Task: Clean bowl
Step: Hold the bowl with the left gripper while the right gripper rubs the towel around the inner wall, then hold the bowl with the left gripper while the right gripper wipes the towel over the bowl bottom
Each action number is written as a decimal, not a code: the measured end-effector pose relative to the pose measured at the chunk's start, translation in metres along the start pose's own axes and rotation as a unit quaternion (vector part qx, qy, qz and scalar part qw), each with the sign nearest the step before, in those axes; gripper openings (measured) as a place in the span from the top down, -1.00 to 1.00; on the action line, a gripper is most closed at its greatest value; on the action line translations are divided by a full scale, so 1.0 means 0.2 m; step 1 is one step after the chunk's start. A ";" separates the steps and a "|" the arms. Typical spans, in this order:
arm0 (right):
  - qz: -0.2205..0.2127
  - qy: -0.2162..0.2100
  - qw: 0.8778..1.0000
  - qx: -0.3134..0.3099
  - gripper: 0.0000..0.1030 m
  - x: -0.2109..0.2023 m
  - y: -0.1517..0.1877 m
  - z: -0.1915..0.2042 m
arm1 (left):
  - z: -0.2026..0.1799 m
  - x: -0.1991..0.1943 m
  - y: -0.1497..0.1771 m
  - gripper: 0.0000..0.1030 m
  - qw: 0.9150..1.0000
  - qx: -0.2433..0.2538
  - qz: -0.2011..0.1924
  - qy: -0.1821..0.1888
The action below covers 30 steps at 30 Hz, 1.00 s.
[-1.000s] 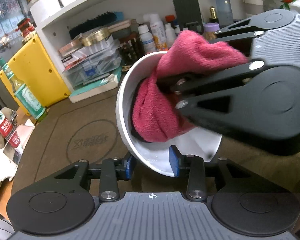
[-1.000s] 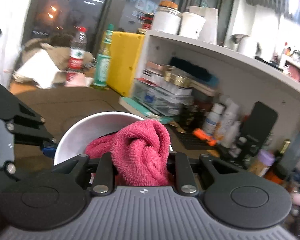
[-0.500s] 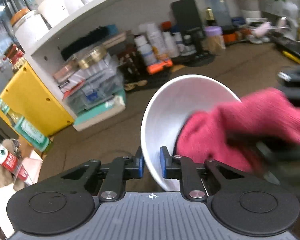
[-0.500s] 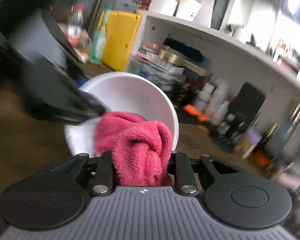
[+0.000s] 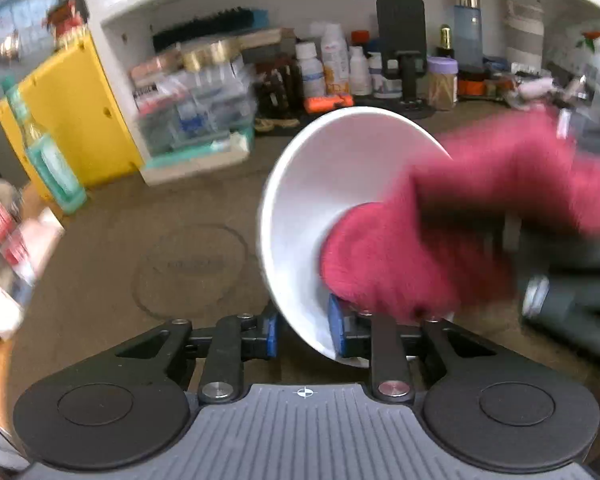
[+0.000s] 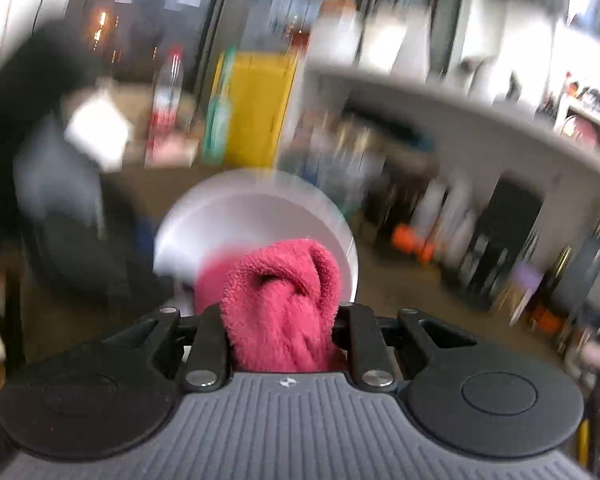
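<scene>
L jaws opening astride bowl (image 5: pixel 324 184) rim, R pinching cloth (image 6: pixel 284 304)

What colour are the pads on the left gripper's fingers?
Blue pads, clearest in the left wrist view.

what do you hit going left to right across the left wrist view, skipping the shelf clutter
red-label bottle → green bottle → yellow box → white bowl → pink towel
</scene>
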State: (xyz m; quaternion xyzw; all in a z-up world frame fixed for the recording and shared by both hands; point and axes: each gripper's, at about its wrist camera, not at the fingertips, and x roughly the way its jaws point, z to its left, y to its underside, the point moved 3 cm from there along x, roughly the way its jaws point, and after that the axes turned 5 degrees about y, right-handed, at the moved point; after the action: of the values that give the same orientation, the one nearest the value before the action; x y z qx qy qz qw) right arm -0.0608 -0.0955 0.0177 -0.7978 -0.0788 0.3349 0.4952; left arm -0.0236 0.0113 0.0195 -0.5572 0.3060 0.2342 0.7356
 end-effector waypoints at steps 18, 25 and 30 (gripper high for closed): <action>-0.061 0.110 0.990 -0.057 0.59 0.07 -0.15 -0.07 | -0.07 0.06 -0.01 0.51 0.998 0.003 0.016 0.057; -0.108 0.033 0.993 0.024 0.58 -0.17 -0.27 -0.14 | -0.08 0.08 0.05 0.52 0.997 -0.052 0.003 0.050; -0.030 0.021 0.999 0.037 0.58 -0.15 -0.08 -0.15 | -0.05 0.09 0.01 0.57 0.999 -0.025 0.003 0.038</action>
State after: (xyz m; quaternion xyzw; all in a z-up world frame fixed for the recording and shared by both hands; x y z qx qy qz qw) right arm -0.0614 -0.1234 0.0532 -0.7828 -0.0797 0.3060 0.5359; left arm -0.0139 0.0033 0.0032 -0.5827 0.3294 0.2225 0.7088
